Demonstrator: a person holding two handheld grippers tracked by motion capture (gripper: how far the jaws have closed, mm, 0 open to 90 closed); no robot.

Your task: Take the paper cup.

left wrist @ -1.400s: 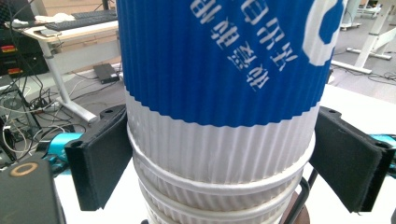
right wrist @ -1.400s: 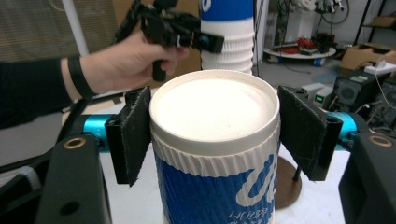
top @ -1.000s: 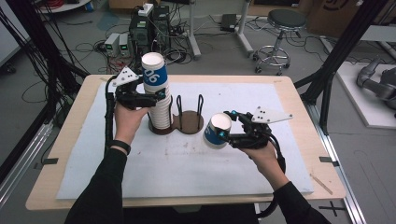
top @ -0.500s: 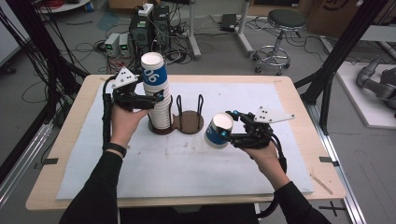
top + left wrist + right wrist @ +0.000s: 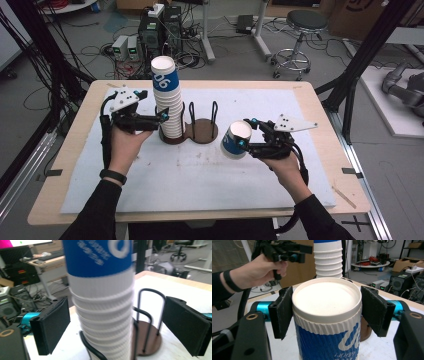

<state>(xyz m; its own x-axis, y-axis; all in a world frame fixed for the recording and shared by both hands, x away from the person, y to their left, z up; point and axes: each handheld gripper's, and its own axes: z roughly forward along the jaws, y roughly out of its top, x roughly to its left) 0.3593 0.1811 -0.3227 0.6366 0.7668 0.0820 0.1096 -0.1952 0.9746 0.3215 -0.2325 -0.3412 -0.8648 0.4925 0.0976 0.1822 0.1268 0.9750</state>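
Note:
A tall stack of white ribbed paper cups [image 5: 167, 102] with a blue-printed top cup stands in the left ring of a black wire holder on a brown base [image 5: 204, 134]. My left gripper [image 5: 163, 118] is open just left of the stack's lower half. In the left gripper view the stack [image 5: 105, 315] rises between the wide-apart pads [image 5: 52, 327] without touching them. My right gripper [image 5: 245, 135] is shut on a single blue-and-white cup [image 5: 234, 141], tilted above the mat right of the holder. The right gripper view shows both pads [image 5: 283, 312] pressing that cup [image 5: 327, 322] below its rim.
A white mat [image 5: 200, 185] covers the wooden table [image 5: 65, 200]. The holder's right ring [image 5: 147, 340] stands empty. Beyond the far edge are computer gear and cables on the floor [image 5: 150, 35], a stool [image 5: 300, 30], and black frame posts at both sides.
My left gripper has drawn back from the upper part of the stack toward the left and now sits lower beside it. The right gripper and its cup have stayed in place.

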